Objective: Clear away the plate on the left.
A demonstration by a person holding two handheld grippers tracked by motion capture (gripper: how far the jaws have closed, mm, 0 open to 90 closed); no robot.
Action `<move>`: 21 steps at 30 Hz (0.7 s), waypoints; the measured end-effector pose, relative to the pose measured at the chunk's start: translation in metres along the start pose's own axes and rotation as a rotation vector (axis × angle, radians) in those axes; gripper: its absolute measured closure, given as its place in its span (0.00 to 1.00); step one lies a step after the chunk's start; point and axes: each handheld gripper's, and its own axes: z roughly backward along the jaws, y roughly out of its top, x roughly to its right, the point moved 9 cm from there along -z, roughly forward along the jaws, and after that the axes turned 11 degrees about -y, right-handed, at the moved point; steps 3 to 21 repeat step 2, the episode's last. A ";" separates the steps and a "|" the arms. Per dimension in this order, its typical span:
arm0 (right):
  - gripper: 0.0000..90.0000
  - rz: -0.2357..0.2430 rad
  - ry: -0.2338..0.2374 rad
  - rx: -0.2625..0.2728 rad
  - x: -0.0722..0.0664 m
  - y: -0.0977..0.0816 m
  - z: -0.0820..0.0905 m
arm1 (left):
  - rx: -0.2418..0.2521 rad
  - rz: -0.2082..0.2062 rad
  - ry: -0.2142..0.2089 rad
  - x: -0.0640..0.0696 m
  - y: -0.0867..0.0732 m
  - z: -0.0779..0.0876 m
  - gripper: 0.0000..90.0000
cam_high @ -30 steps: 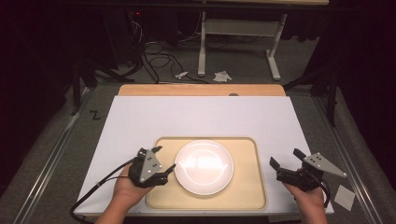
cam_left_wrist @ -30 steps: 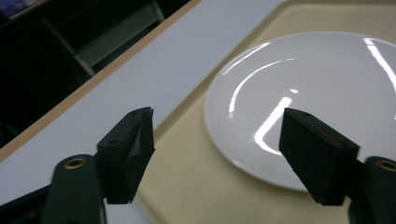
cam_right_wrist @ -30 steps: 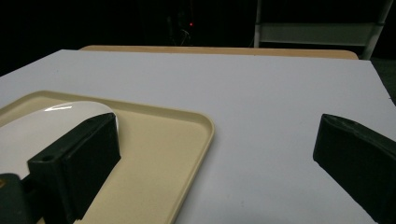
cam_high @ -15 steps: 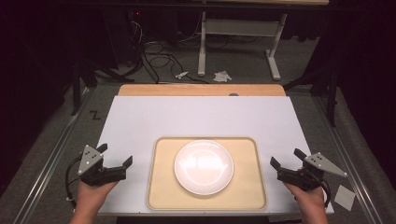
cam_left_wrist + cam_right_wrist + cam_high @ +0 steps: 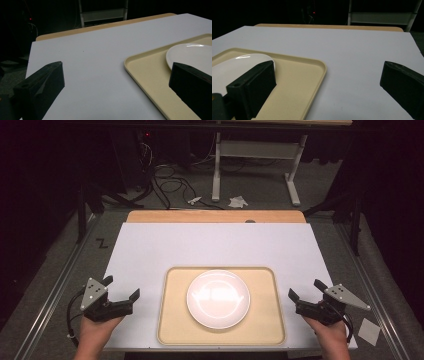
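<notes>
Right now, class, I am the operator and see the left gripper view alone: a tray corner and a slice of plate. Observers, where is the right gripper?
Observer: The right gripper hangs over the white table just right of the tray, jaws open and empty.
Operator: Is anything on the plate?
Observer: No. The whole plate is bare and sits mid-tray.
Operator: And my own gripper, seen from above?
Observer: The left gripper is left of the tray, off it. Its jaws have just been opening, with nothing between them.
</notes>
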 end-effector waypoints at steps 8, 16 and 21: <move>0.01 -0.002 -0.001 0.004 0.001 0.001 0.001 | 0.004 -0.005 0.007 -0.001 0.002 0.001 0.01; 0.01 -0.002 -0.001 0.004 0.001 0.001 0.001 | 0.004 -0.005 0.007 -0.001 0.002 0.001 0.01; 0.01 -0.002 -0.001 0.004 0.001 0.001 0.001 | 0.004 -0.005 0.007 -0.001 0.002 0.001 0.01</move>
